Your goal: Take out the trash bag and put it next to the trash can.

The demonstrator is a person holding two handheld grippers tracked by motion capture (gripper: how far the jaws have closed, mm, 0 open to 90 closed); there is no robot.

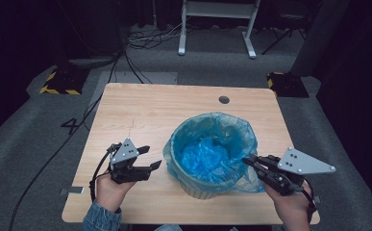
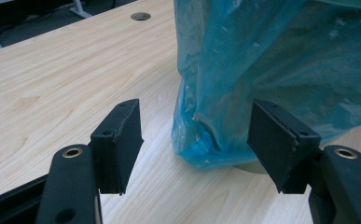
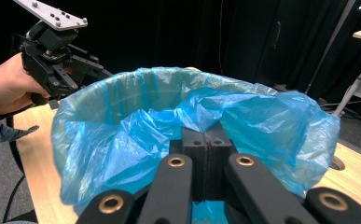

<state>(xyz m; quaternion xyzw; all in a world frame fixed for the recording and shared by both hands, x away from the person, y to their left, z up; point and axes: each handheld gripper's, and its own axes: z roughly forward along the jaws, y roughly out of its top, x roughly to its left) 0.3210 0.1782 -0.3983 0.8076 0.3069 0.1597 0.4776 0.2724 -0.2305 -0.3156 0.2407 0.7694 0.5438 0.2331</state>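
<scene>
Pinching the blue liner (image 3: 243, 116) at the bin's (image 1: 200, 191) near rim, right tool (image 3: 205, 140) pressed together; left tool (image 2: 197, 140) spread beside the bin's base on table (image 1: 140, 110). Risk: thin film tearing, or liner slipping off rim.

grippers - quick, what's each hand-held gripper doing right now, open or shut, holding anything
Left hand-held gripper: open, jaws apart beside the blue bin bag, holding nothing.
Right hand-held gripper: shut, pinching the blue bin bag's edge at the bin's rim.
</scene>
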